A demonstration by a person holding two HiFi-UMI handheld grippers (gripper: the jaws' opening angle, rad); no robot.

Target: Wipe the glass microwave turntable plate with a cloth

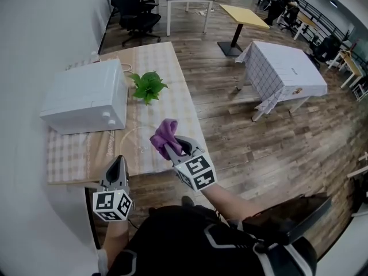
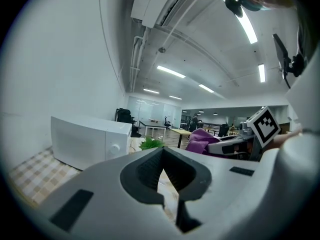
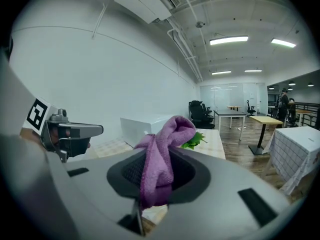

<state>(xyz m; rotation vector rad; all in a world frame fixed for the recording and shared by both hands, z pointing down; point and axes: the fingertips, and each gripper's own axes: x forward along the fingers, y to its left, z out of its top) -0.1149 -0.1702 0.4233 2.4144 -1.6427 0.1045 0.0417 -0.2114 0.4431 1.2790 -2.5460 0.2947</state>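
Observation:
A clear glass turntable plate (image 1: 133,140) lies on the checked tablecloth near the table's front edge, only faintly outlined. My right gripper (image 1: 171,148) hovers at the plate's right side, shut on a bunched purple cloth (image 1: 165,132). In the right gripper view the cloth (image 3: 165,146) stands up from between the jaws of my right gripper (image 3: 157,179). My left gripper (image 1: 119,162) is at the front edge of the table, just left of the plate. In its own view the left gripper (image 2: 162,173) has its jaws together with nothing in them.
A white microwave (image 1: 86,99) stands on the table's left side, a small green plant (image 1: 148,86) behind the plate. The table (image 1: 172,73) ends at wooden floor on the right. Farther off are a covered table (image 1: 284,68), a yellow table (image 1: 244,16) and office chairs (image 1: 138,16).

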